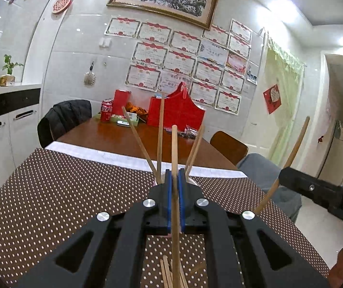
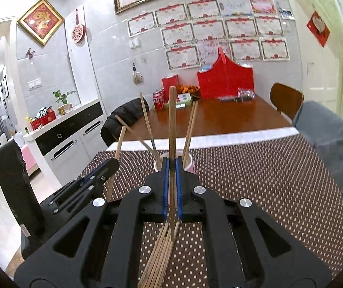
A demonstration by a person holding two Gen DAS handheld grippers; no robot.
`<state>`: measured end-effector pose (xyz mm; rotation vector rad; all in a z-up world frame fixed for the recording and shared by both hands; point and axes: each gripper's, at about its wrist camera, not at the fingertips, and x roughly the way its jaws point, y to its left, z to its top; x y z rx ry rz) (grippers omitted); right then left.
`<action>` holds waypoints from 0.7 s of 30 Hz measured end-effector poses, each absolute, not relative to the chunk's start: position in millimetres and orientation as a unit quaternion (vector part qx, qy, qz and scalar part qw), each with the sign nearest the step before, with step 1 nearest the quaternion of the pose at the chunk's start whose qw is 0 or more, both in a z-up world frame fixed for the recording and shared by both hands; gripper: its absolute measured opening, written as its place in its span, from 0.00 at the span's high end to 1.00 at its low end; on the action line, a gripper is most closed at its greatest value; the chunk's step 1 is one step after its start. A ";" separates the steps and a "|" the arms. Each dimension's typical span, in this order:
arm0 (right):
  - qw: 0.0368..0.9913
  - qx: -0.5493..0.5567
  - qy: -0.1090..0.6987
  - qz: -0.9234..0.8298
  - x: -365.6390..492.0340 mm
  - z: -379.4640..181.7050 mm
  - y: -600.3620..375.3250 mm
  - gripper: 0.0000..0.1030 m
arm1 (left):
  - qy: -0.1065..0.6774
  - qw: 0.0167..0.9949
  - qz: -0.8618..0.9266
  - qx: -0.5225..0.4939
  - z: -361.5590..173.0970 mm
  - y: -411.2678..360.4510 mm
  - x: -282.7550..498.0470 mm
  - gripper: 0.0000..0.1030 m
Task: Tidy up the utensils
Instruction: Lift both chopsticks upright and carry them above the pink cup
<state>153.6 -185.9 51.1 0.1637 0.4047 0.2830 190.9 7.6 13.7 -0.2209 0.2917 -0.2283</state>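
The task stood partly done. A pale, pink-tinged round cup (image 2: 188, 162) sat on the brown, white-dotted table mat (image 2: 255, 180) just beyond the tips of the right gripper (image 2: 171, 168), and it already held several slim wooden chopsticks (image 2: 147, 122), which leaned outward to both sides of the claw. In the left wrist view the same cup was almost hidden behind the left gripper (image 1: 176, 177); only the standing sticks (image 1: 137, 136) showed above and beside the fingers.

Both claws were pressed together, each pinching one stick. The left gripper pinched a single wooden chopstick (image 1: 175, 148) upright between its blue pads (image 1: 169, 192), the stick rising above the fingertips and running down below them. The right gripper likewise clamped a darker wooden chopstick (image 2: 172, 124) between its own blue pads (image 2: 164, 187). Each claw also showed in the other's view, off to the side, with its stick slanting up from it.

What was left lay beneath the claws: a loose bundle of wooden chopsticks (image 2: 160, 249) rested flat on the mat under the right gripper, and a few ends (image 1: 165, 273) showed under the left one. I judged that the two held sticks had yet to go into the cup, and that the bundle below would need the same handling afterwards. How many sticks the bundle held could not be counted surely.
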 end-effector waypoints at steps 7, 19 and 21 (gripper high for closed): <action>0.970 0.068 0.186 0.141 170.4 71.6 -180.6 0.95 | 0.091 0.982 -0.110 -0.125 39.8 6.3 201.6 0.94; 0.971 0.085 0.168 0.149 194.8 100.9 -196.0 0.95 | -0.011 0.985 -0.106 -0.139 73.3 -1.1 227.5 0.94; 0.971 0.092 0.165 0.149 200.1 106.5 -200.9 0.95 | -0.024 0.985 -0.097 -0.140 76.4 -3.2 234.9 0.94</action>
